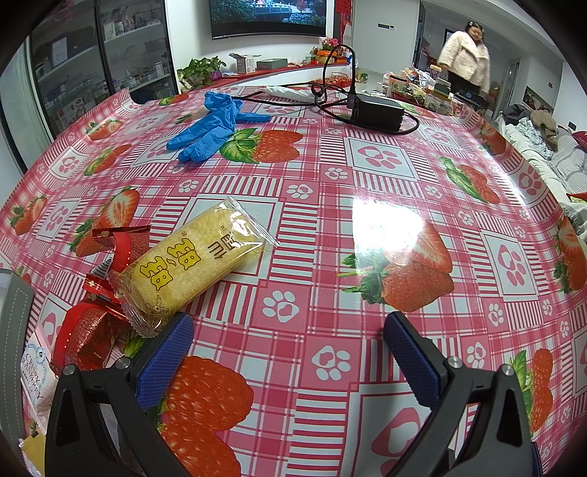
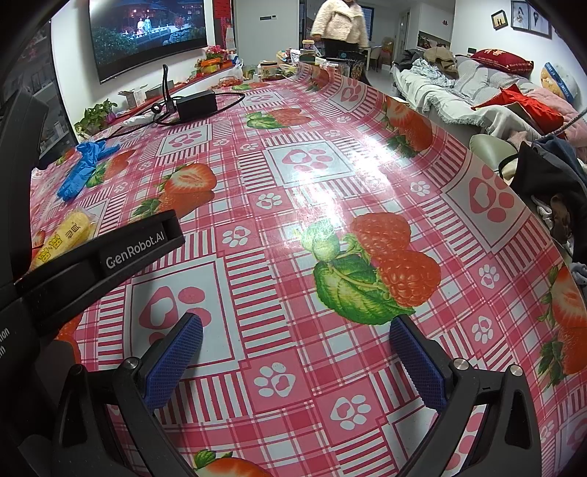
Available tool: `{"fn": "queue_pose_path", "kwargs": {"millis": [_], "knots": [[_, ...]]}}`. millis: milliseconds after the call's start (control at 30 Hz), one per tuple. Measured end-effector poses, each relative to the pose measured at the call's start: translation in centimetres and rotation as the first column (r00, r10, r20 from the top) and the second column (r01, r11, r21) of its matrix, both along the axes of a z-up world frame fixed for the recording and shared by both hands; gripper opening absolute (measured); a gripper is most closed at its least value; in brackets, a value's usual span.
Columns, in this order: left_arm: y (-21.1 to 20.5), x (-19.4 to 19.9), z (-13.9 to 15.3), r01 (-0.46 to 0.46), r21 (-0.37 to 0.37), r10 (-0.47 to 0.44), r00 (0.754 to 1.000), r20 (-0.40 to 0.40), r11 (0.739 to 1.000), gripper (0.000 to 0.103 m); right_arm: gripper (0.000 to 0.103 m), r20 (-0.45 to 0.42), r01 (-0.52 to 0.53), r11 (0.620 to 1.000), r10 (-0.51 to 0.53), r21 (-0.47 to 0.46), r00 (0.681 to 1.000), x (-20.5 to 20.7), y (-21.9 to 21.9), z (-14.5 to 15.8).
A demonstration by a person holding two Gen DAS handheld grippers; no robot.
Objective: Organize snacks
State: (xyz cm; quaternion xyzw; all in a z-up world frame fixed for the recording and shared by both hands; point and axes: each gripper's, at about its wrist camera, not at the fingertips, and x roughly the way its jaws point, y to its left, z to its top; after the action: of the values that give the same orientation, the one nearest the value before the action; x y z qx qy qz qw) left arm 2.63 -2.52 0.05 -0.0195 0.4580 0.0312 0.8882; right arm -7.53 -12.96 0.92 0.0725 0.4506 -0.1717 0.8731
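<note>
- A yellow cake roll in a clear wrapper lies flat on the table, at an angle, its near crimped end just beside the left finger of the left gripper; whether the two touch is unclear.
- Red snack packets are bunched against the roll's left side, and a white packet with blue print lies at the frame's left edge beside them.
- The left gripper hangs over the tablecloth with its jaws spread wide and nothing between the blue pads; the roll lies to the left of the gap, not in it.
- In the right wrist view the roll shows far to the left, partly hidden behind the black body of the other tool; the right gripper is well apart from it, wide open and empty above bare cloth.
- The table wears a glossy pink plaid tablecloth printed with strawberries and paw marks, with a bright glare patch on it.
- Farther back lie blue gloves and a black power brick with looped cables.
- Beyond the table: a wall-mounted screen, glass-fronted shelves, a potted plant, a cluttered far table, a sofa heaped with clothes, and a person in a pale fluffy jacket.
</note>
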Motion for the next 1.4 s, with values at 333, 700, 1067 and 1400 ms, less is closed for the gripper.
{"fn": "queue_pose_path", "kwargs": {"millis": [333, 700, 1067, 1400], "knots": [[0.0, 0.0, 0.0, 0.000, 0.000, 0.000, 1.000, 0.000, 1.000, 0.103, 0.103, 0.001, 0.000, 1.000, 0.000, 0.001, 1.000, 0.0, 0.0, 0.0], [0.1, 0.0, 0.0, 0.000, 0.000, 0.000, 1.000, 0.000, 1.000, 0.103, 0.102, 0.001, 0.000, 1.000, 0.000, 0.003, 1.000, 0.0, 0.0, 0.0], [0.0, 0.0, 0.0, 0.000, 0.000, 0.000, 1.000, 0.000, 1.000, 0.103, 0.103, -0.067, -0.163, 0.986, 0.166, 0.046, 0.984, -0.2, -0.6, 0.3], [0.0, 0.0, 0.0, 0.000, 0.000, 0.000, 1.000, -0.001, 1.000, 0.103, 0.103, -0.085, -0.397, 0.917, 0.400, 0.049, 0.913, -3.8, -1.5, 0.0]]}}
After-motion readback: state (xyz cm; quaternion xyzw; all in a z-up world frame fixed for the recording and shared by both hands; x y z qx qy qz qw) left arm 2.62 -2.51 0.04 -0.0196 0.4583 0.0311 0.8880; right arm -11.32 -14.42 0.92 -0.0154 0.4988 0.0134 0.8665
